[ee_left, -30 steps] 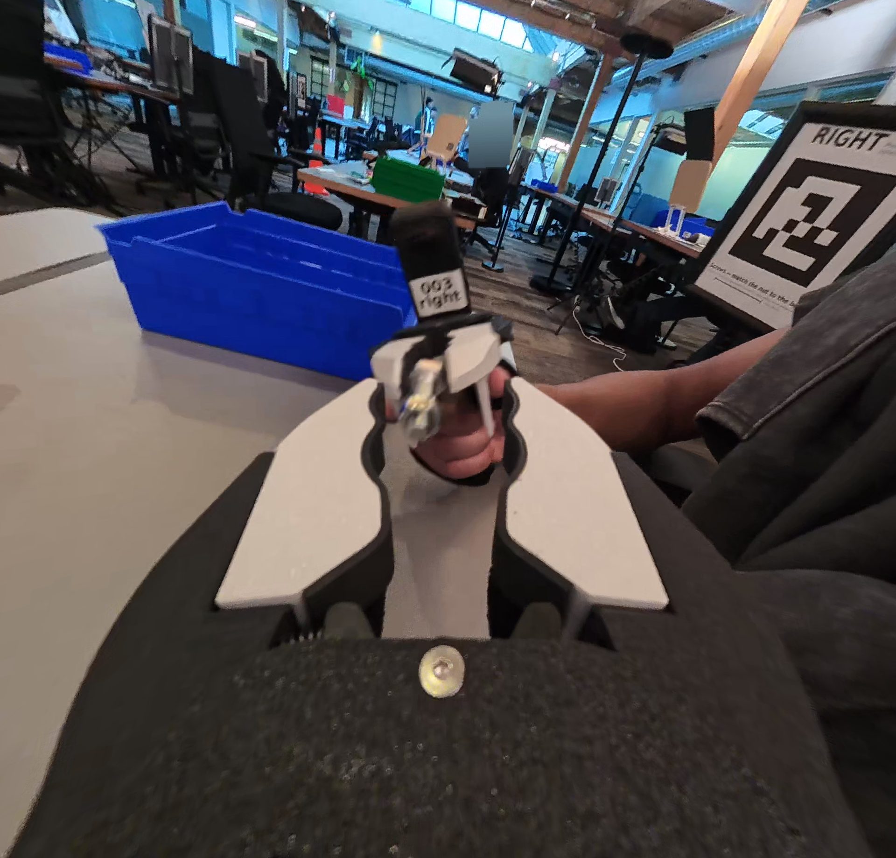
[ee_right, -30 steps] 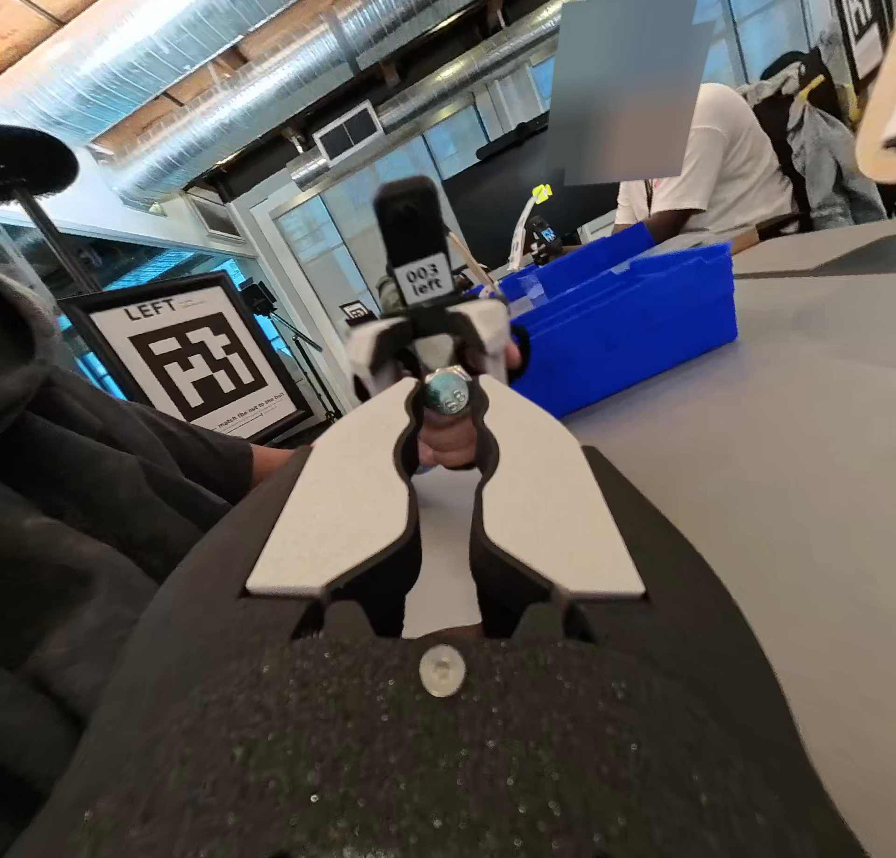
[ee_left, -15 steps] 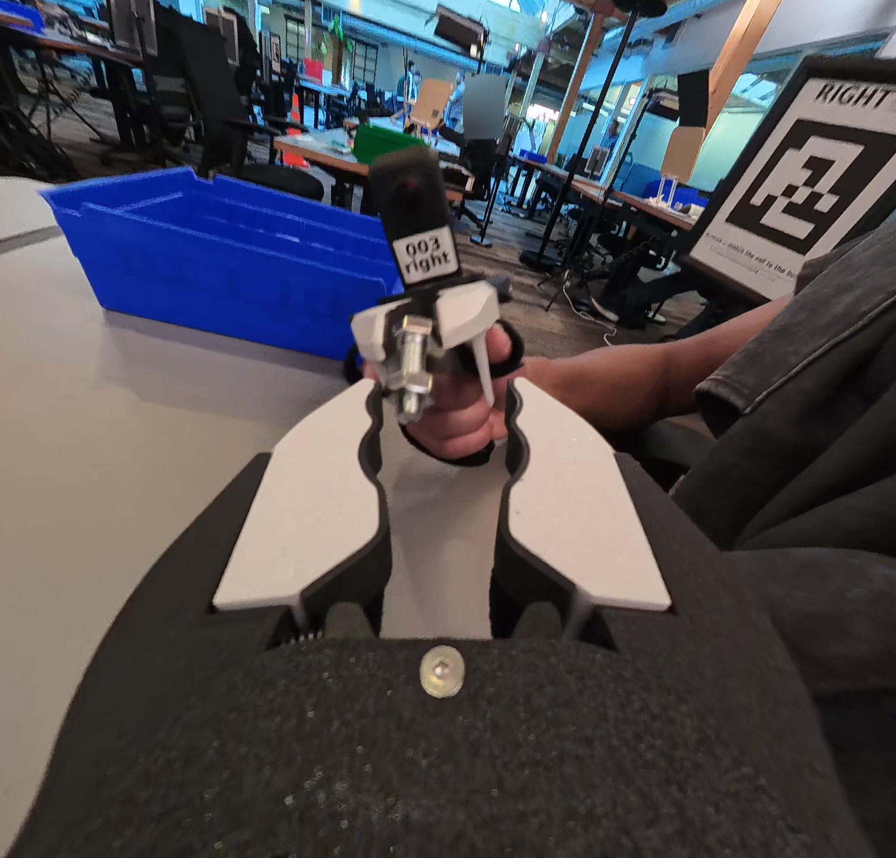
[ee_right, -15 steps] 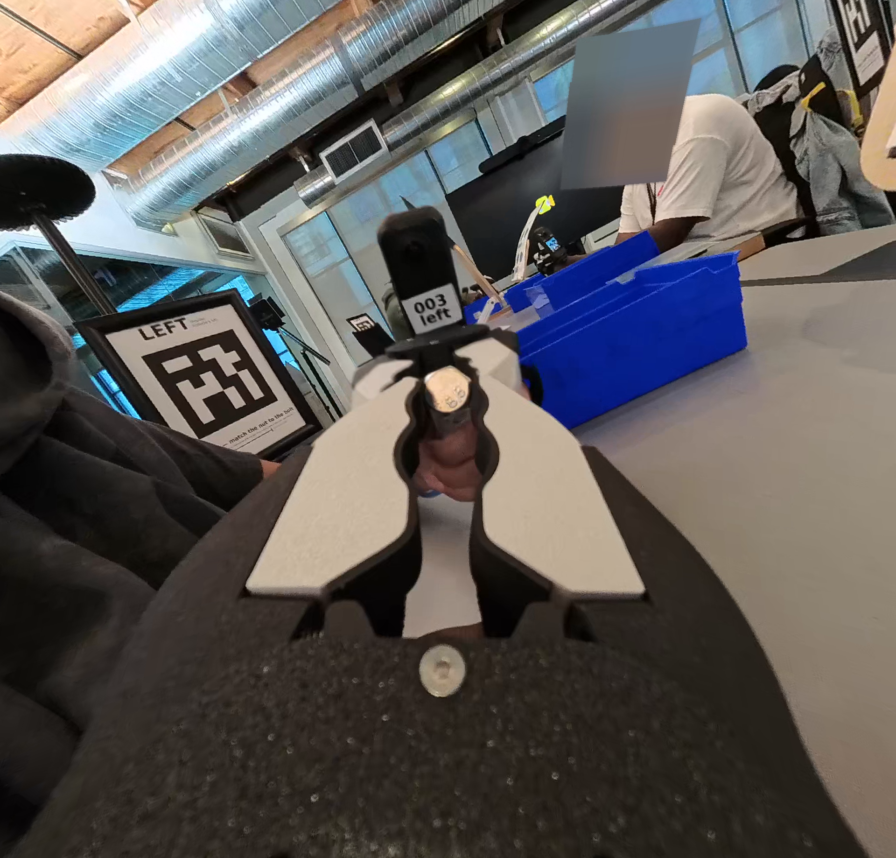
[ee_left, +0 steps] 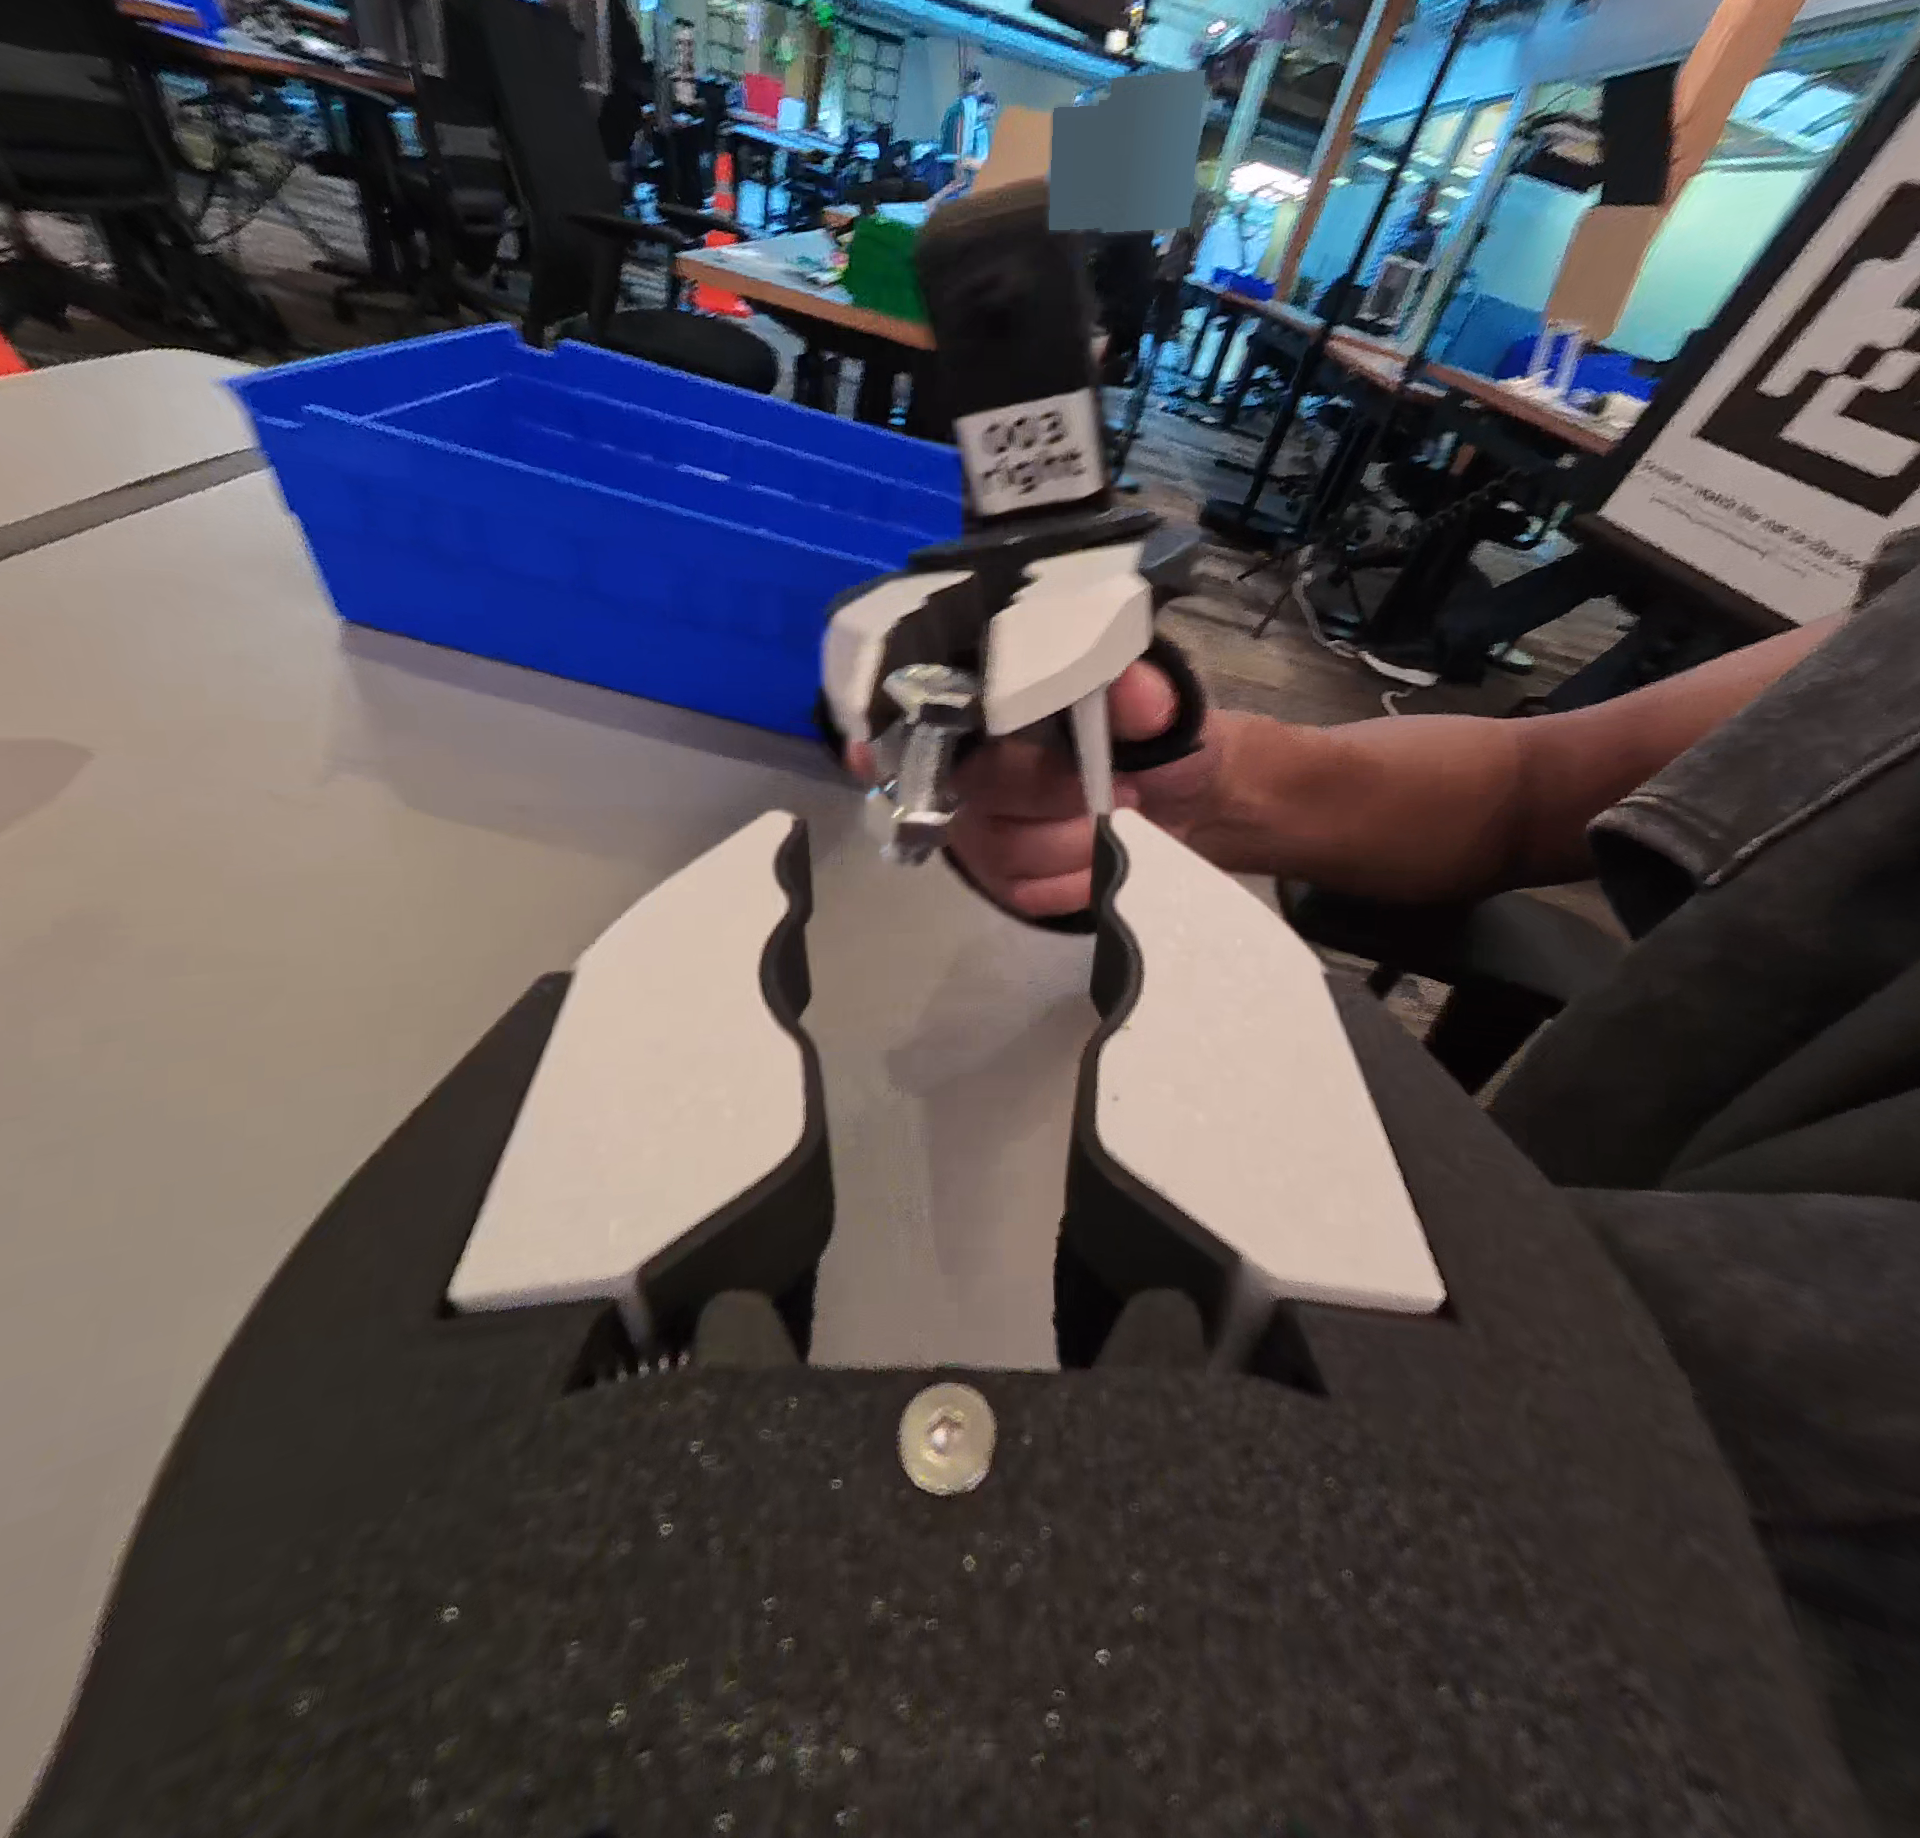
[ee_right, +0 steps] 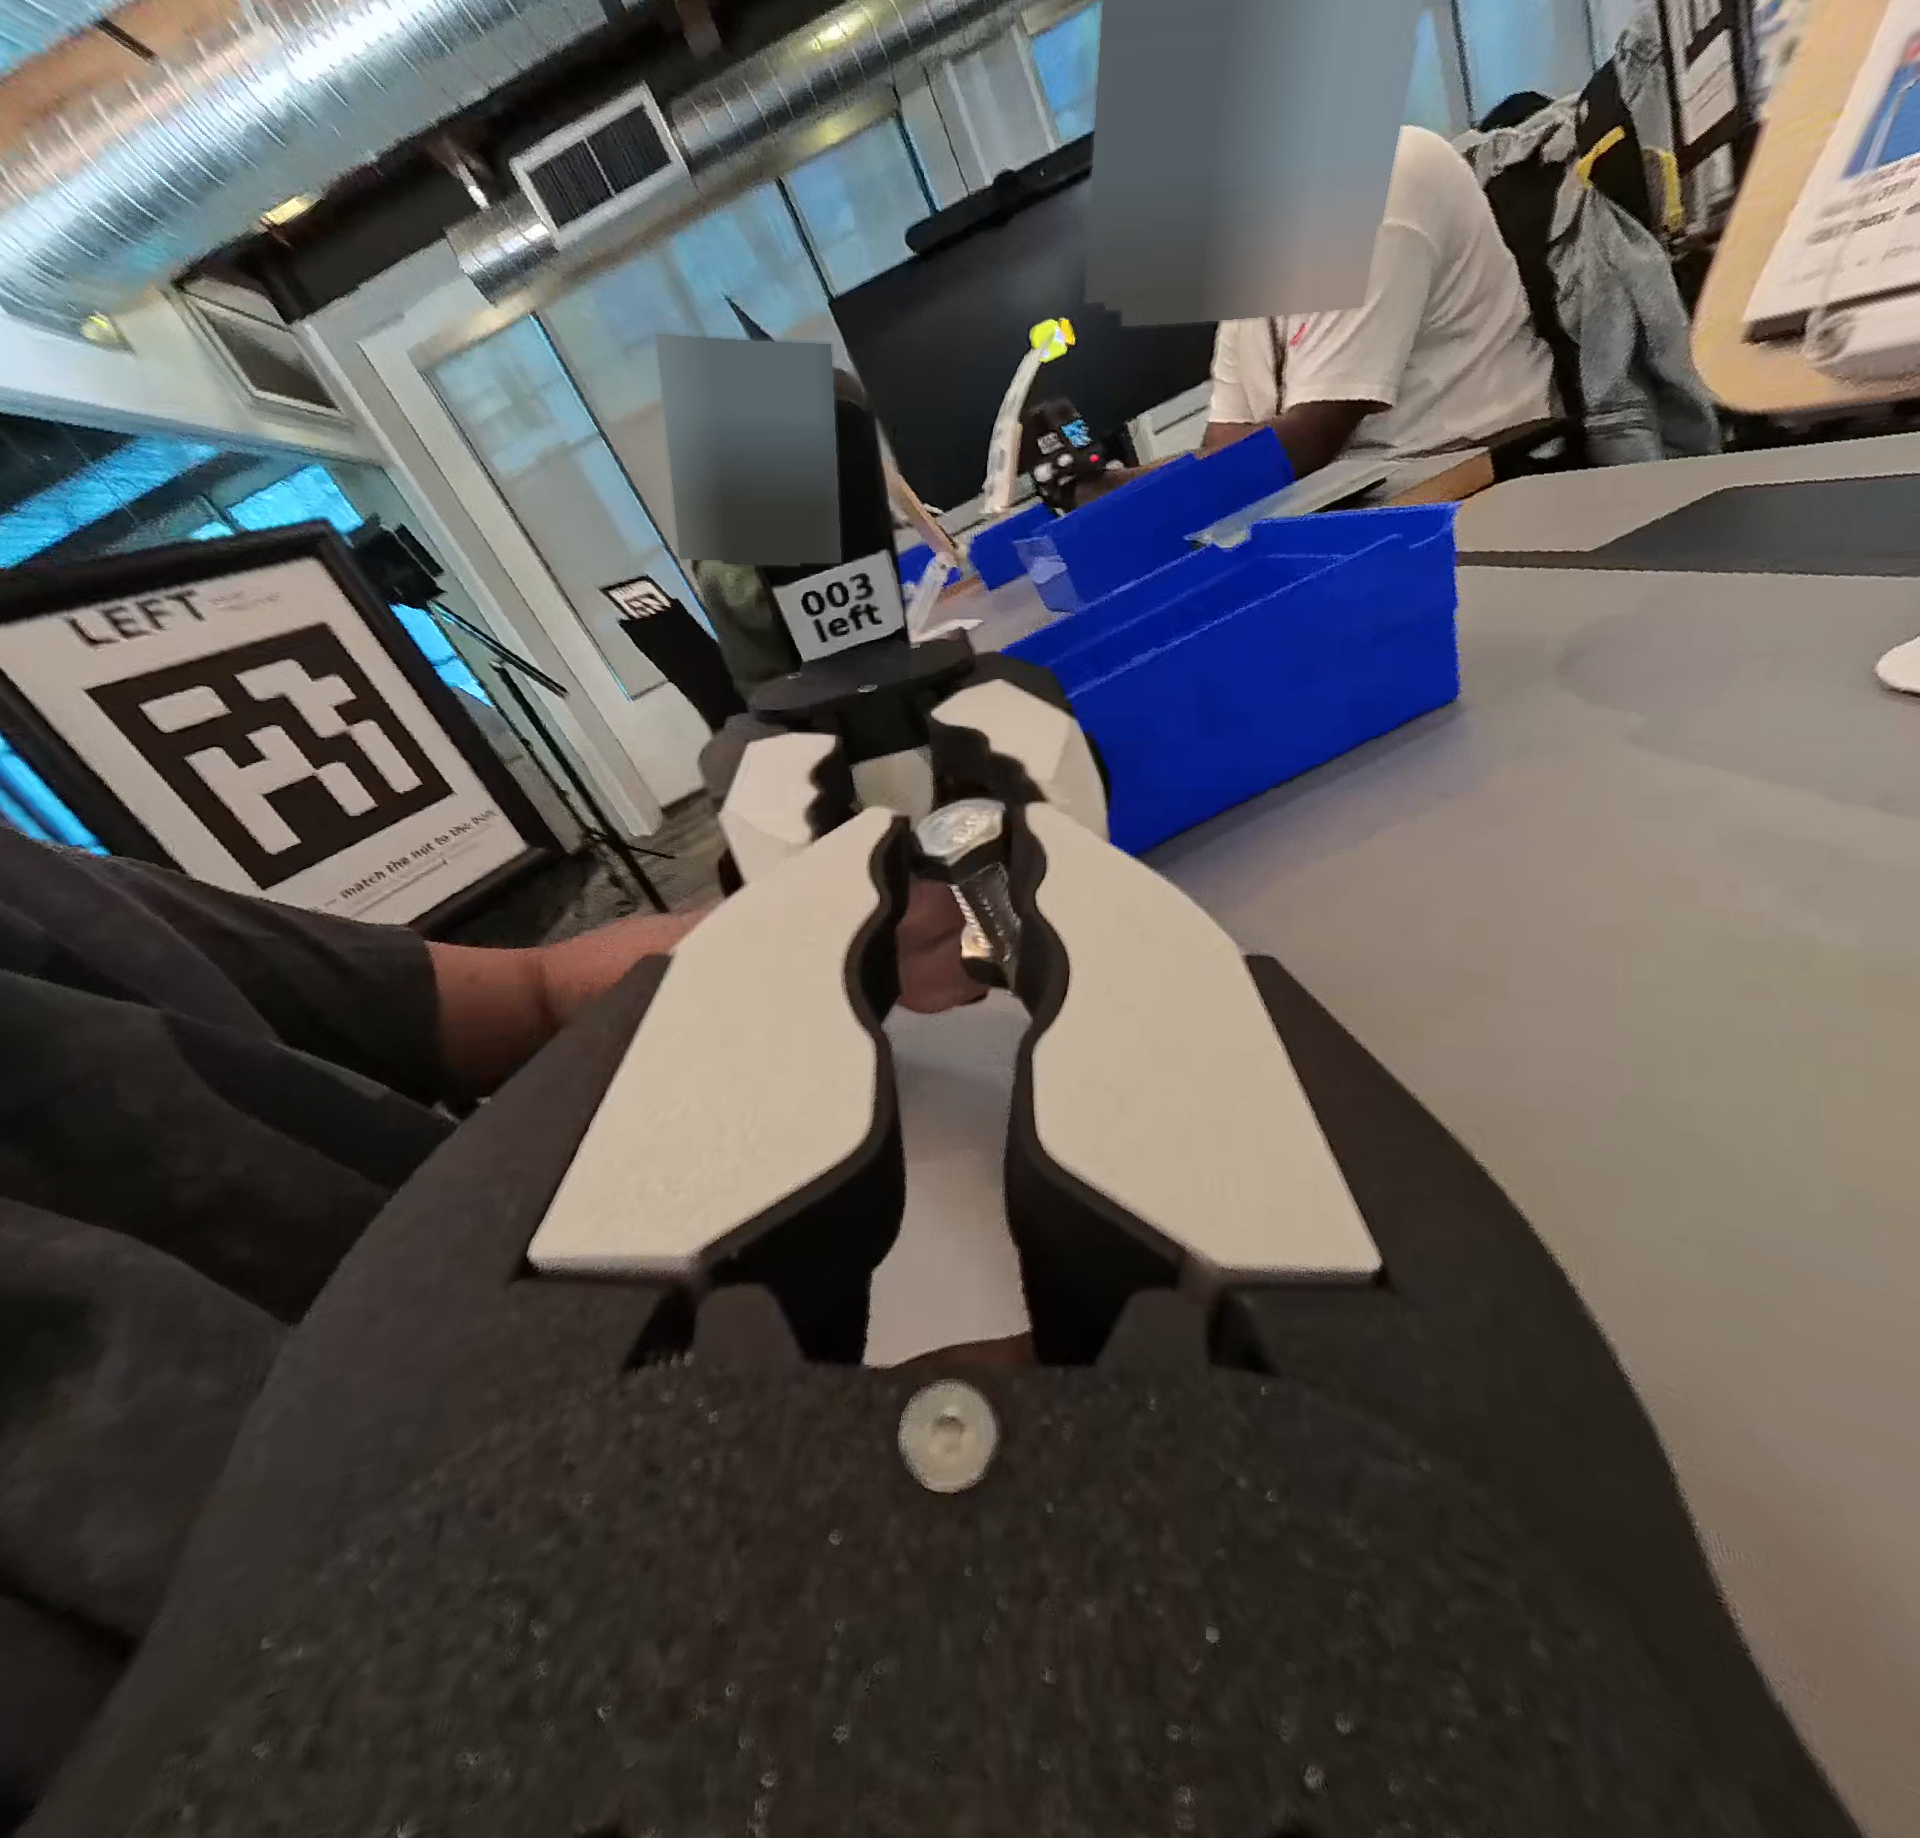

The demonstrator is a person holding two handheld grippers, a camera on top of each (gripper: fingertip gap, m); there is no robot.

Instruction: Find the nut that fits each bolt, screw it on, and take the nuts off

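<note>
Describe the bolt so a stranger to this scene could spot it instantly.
Start at the blue bin on the grey table. In front of it the right gripper clamps a bolt between its white fingers. It is the only shiny metal piece there, with a hex head and threaded shank.

Bolt [ee_right: 971, 879] shiny metal; bin [ee_left: 582, 510] glossy plastic, prob.; table [ee_left: 260, 853] matt, smooth.
</note>
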